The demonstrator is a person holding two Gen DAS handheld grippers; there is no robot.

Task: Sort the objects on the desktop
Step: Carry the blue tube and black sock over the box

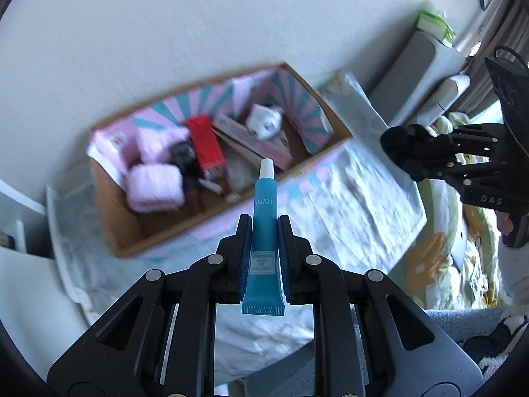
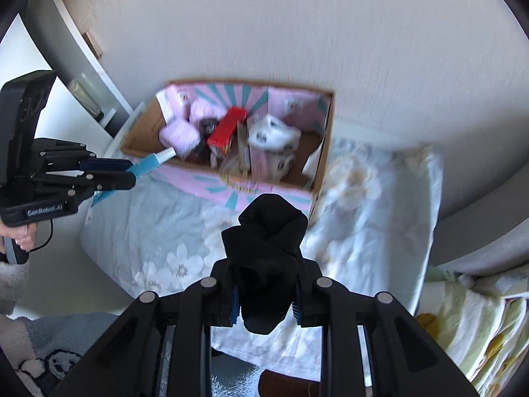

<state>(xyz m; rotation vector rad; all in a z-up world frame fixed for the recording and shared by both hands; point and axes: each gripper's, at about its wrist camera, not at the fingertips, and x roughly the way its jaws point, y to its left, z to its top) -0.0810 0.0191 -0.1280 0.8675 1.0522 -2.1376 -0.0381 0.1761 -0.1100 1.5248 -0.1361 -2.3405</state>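
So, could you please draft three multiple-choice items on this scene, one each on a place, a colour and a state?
1. Where is the red box?
A. in the cardboard box
B. on the floral cloth
C. in a gripper

2. What colour is the tube in the left gripper?
A. red
B. blue, white cap
C. black

3. The right gripper is:
A. open
B. shut on nothing
C. shut on a black cloth bundle

Answers: 1 A, it lies among the box's contents; 2 B, the left wrist view shows it; 3 C, the bundle is pinched between its pads.

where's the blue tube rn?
Clamped in the left gripper, cap pointing forward toward the cardboard box; the blue tube sits centre in the left wrist view.
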